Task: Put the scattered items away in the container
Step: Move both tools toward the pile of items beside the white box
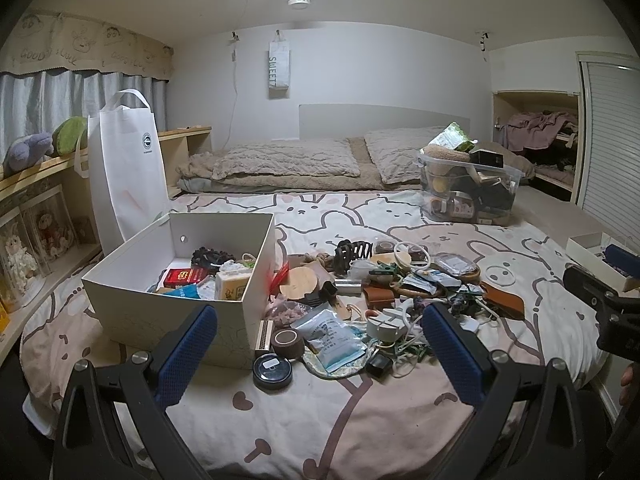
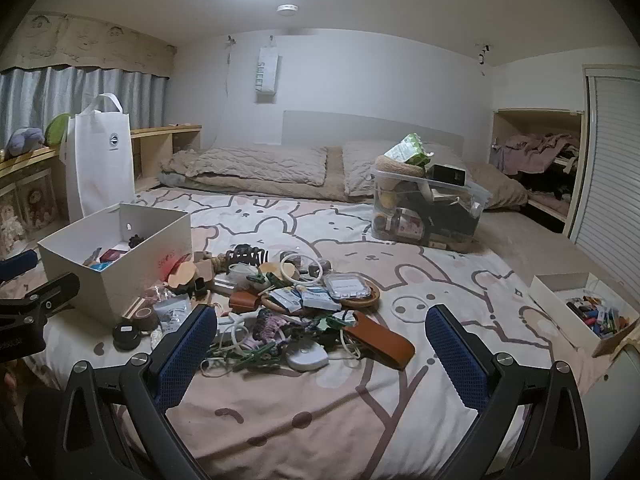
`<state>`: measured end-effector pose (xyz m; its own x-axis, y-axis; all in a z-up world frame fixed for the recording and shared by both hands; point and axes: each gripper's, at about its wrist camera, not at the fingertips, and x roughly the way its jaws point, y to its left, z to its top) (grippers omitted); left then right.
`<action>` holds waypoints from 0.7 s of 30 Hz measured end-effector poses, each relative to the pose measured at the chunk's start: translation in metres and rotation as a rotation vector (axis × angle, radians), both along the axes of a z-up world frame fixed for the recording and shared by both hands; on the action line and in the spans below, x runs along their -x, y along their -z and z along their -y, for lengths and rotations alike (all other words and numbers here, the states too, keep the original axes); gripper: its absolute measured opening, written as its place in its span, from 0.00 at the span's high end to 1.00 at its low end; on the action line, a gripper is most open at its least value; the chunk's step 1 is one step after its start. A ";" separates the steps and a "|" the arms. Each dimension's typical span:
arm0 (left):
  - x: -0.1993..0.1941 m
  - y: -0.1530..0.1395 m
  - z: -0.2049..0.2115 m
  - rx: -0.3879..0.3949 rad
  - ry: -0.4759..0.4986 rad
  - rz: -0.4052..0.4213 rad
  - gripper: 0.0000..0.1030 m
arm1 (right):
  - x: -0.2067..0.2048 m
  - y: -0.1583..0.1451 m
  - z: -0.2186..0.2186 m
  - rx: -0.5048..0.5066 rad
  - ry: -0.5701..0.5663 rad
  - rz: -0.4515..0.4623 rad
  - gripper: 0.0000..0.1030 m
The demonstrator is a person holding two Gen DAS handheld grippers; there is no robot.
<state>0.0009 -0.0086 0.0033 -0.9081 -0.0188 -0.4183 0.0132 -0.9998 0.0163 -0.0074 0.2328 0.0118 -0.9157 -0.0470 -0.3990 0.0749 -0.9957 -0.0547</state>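
Clutter [image 2: 304, 304] between right tongs' [image 2: 320, 360] spread pads, box [image 2: 116, 264] far left.

Bed cover [image 1: 400, 400] pale pink, brown-outlined cartoon rabbits and bears. Near left, white box [image 1: 132, 312] holds a red packet [image 1: 185, 277]; tan leather strap [image 2: 380, 340] and black hair claw [image 1: 352, 252] lie right of it. Tote bag [image 1: 126, 168] white, curtains [image 1: 40, 100] grey, tool pads [image 1: 186, 356] blue mesh.
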 end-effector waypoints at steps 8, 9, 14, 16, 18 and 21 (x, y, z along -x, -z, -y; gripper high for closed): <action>0.000 -0.001 0.000 0.000 0.000 -0.001 0.00 | 0.000 0.000 0.001 0.003 -0.002 0.001 0.00; 0.000 -0.001 0.000 0.001 0.000 0.000 0.00 | 0.000 0.000 0.001 0.003 -0.002 0.002 0.00; 0.001 -0.001 0.001 0.003 -0.006 0.004 0.00 | 0.002 0.004 0.000 0.008 -0.003 0.007 0.00; 0.003 0.001 0.002 0.000 -0.011 0.010 0.00 | 0.004 0.006 0.000 0.009 -0.003 0.012 0.00; 0.005 0.005 0.002 0.000 -0.014 0.018 0.00 | 0.005 0.010 0.000 0.010 -0.003 0.017 0.00; 0.009 0.010 0.001 0.003 -0.014 0.029 0.00 | 0.008 0.013 0.001 0.008 -0.008 0.025 0.00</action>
